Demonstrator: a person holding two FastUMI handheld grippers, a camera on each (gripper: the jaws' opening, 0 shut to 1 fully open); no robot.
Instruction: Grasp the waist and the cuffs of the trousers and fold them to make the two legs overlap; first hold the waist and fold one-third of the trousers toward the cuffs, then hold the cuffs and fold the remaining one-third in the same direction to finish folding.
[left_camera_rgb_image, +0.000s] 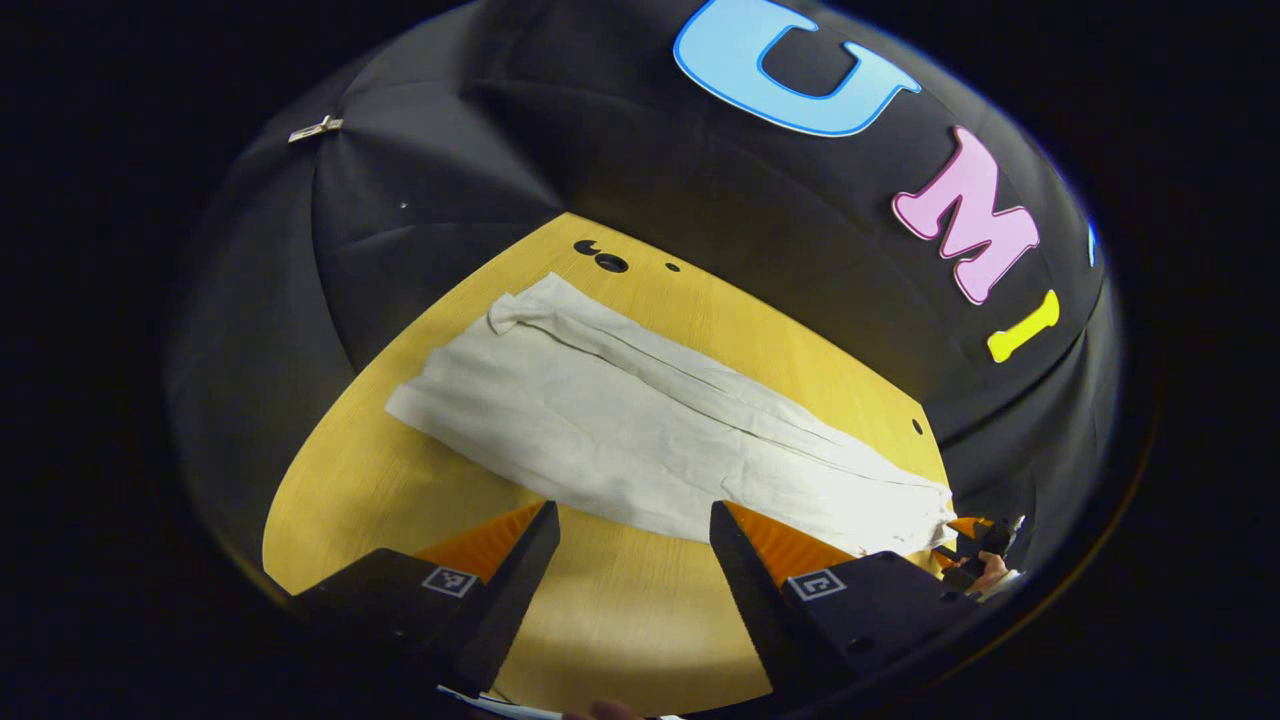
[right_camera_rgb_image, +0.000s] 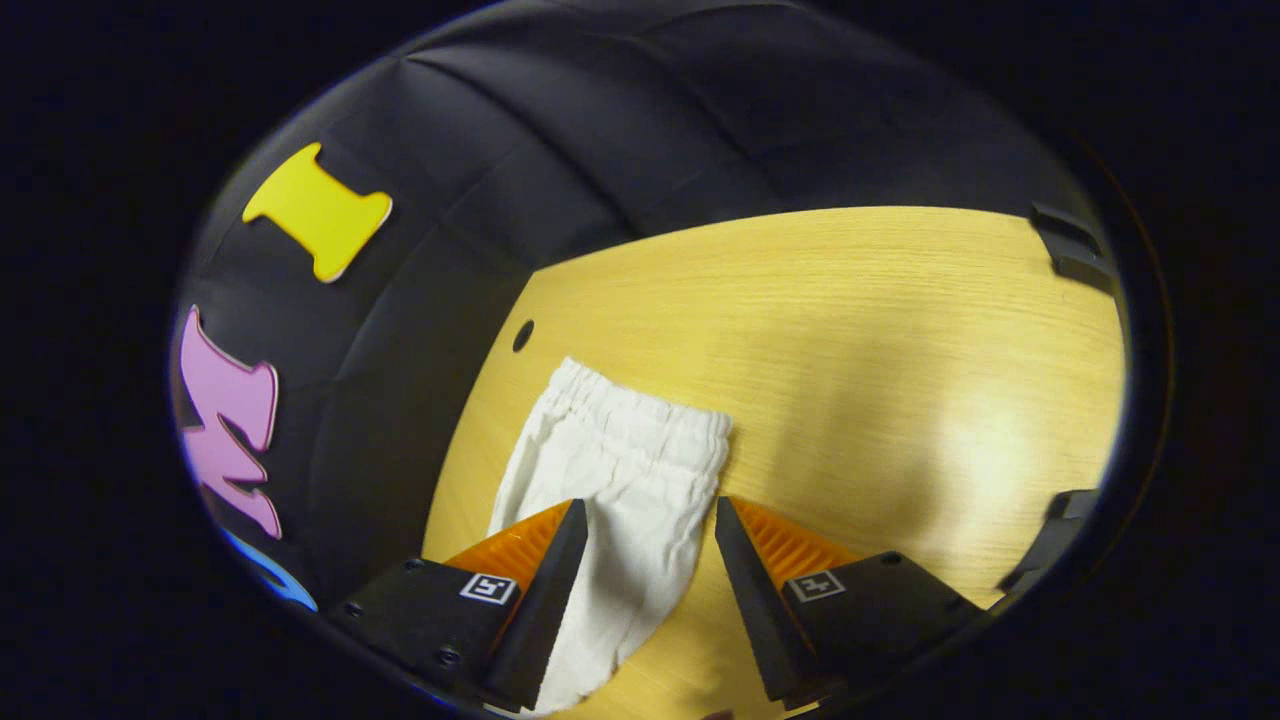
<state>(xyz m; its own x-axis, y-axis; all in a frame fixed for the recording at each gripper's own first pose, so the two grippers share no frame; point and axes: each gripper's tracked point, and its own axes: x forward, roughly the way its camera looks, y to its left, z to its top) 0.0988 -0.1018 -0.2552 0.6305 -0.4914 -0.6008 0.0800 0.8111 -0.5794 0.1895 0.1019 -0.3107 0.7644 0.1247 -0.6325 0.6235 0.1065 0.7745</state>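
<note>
Trousers between right tool fingers

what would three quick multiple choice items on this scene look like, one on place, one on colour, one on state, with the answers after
1. Where do the trousers lie?
A. spread lengthwise on the table
B. hanging on the booth wall
C. piled on the floor

2. What colour are the trousers?
A. dark blue
B. off-white
C. red

3. How does the right tool stand?
A. shut on the waist
B. open, fingers either side of the cloth below the elastic waist
C. shut on a cuff

Answers:
1 A, the left gripper view shows them flat along the wooden top.
2 B, the cloth reads pale cream in both views.
3 B, the right gripper view shows a wide gap between the fingers with cloth lying in it, not pinched.
</note>
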